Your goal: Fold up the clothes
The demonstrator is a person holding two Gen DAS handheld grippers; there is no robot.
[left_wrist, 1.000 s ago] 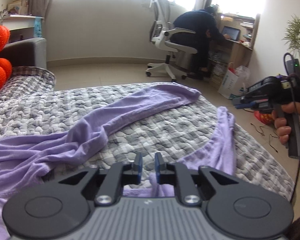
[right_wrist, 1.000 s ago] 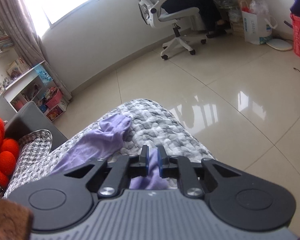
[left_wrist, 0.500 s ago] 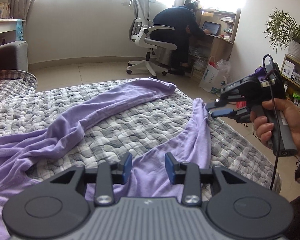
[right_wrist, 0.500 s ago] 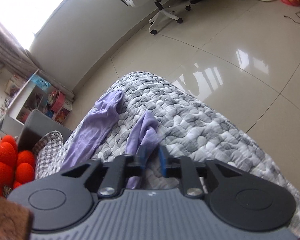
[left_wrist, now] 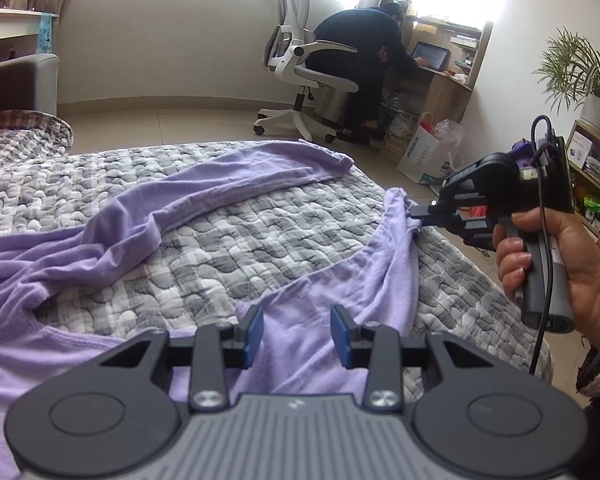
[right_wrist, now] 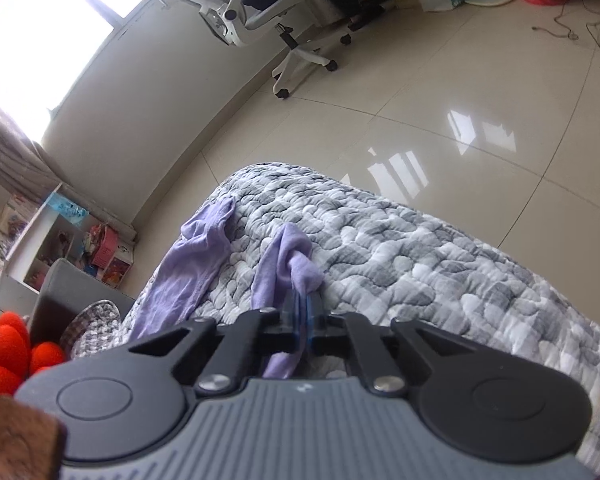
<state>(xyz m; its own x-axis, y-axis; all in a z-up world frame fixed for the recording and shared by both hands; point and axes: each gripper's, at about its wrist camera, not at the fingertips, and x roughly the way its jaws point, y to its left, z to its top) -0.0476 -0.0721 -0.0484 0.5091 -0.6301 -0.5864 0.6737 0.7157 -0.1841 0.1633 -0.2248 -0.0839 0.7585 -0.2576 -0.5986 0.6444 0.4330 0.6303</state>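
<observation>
Lilac garment (left_wrist: 188, 208) lies spread unfolded across the quilted bed (left_wrist: 260, 240); right gripper (right_wrist: 302, 314), fingers pinched together on 1 sleeve end at frame centre, presumably to straighten it; left gripper (left_wrist: 297, 334) spread wide, empty.

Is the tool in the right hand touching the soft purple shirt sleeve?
Touching. In the right wrist view the right tool is shut on the bunched end of the purple sleeve. The left wrist view shows its tip pinching that cloth too.

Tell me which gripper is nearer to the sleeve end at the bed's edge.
Right. The right gripper is shut on that sleeve end; the left gripper hangs open over the garment's body, well away from it.
</observation>
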